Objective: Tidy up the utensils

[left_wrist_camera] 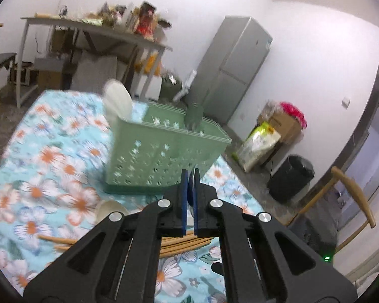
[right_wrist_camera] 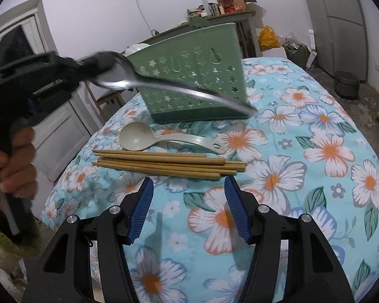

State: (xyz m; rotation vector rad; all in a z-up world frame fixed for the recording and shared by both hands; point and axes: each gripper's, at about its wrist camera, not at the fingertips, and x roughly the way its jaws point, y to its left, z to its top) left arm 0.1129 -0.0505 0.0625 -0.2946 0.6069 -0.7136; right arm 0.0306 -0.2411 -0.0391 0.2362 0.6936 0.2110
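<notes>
Spoon (right_wrist_camera: 144, 82): shiny metal, motion-blurred, clamped by its bowl in the left gripper (right_wrist_camera: 108, 63), raised before the green holder (right_wrist_camera: 194, 75).
Axis: handle slants down to the right.
Room: bare floral cloth (right_wrist_camera: 315, 176) near and right; chopsticks (right_wrist_camera: 164, 162) and white ladle (right_wrist_camera: 149, 139) lie between.
Right gripper (right_wrist_camera: 188, 209): jaws apart, empty.

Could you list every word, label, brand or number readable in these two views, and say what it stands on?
None can be read.
Yellow-green bag by the wall: print blurred.
Packages on the far shelf: labels too small.
Green utensil basket: only cut-out stars and hook-like shapes, no letters.
</notes>
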